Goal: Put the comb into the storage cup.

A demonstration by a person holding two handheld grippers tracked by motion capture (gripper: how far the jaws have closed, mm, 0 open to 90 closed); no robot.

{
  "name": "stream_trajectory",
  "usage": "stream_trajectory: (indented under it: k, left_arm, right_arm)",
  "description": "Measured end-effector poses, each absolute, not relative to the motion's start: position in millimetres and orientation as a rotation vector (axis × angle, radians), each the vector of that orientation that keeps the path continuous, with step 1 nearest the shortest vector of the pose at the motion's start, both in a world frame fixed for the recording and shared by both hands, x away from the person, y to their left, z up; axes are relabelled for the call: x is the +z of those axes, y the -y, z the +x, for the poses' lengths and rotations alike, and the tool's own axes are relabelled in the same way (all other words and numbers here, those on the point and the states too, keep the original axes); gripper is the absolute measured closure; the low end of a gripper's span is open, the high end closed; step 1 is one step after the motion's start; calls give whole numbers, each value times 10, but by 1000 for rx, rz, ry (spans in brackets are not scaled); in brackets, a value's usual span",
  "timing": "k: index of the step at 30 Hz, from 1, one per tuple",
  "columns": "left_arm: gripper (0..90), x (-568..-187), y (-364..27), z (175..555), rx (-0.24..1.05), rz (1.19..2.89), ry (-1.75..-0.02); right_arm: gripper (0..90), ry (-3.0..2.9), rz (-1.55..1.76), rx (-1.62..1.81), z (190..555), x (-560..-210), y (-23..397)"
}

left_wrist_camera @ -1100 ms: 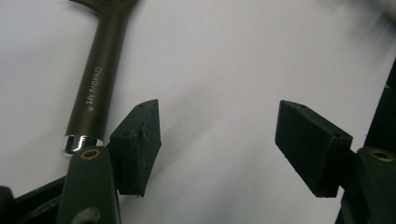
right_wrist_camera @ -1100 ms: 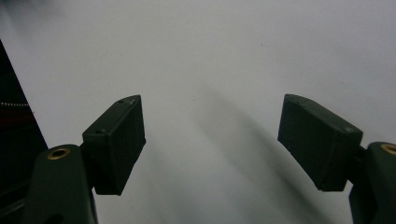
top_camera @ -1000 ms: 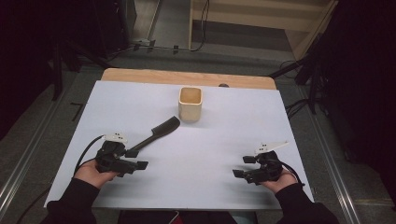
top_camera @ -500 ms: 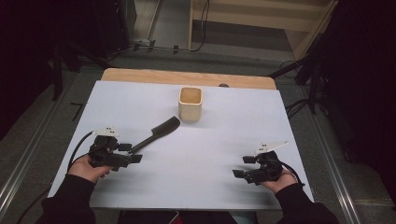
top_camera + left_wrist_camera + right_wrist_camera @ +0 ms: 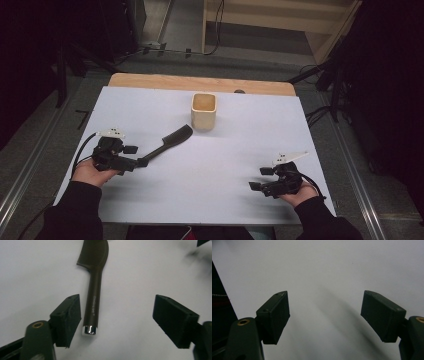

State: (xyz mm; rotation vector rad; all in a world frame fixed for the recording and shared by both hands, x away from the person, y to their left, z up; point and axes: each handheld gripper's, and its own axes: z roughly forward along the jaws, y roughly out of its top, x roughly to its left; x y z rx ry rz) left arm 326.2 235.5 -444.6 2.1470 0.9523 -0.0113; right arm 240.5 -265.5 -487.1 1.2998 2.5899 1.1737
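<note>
A black comb with a long handle lies flat on the white sheet, its head pointing toward a pale wooden cup. My left gripper sits at the handle's end, open. Its jaws have just been opening. In the left gripper view the comb's handle lies between them, its silver tip close beside the left jaw, while the other jaw stands far off; my left gripper presses on nothing. My right gripper rests at the front right, open, and in its own view my right gripper has bare sheet between its jaws.
The wooden table edge shows beyond the sheet at the back. Dark floor, cables and metal rails surround the table. The cup stands upright at mid-back, a short way past the comb's head.
My left hand has drawn back to the left along the comb's handle, and its jaws stand wider. The comb and the right hand have stayed put.
</note>
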Motion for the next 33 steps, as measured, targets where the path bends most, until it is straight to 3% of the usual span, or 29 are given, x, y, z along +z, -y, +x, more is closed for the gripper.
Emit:
stream_trajectory:
  k: [3,8,9,33]
  left_arm:
    - [210,-4427,-2329,3295,-11,2145,-940]
    - [110,-4424,-2287,3355,-25,2164,-899]
    - [1,-4425,-2280,3388,-24,2159,-888]
    - [32,-4483,-2183,3616,73,2226,-920]
  right_arm:
    - [213,-2591,1297,1173,2406,-4874,2652]
    - [212,-2590,1300,1173,2407,-4874,2654]
    - [212,-2591,1300,1172,2406,-4874,2652]
    - [212,-2590,1303,1169,2410,-4879,2654]
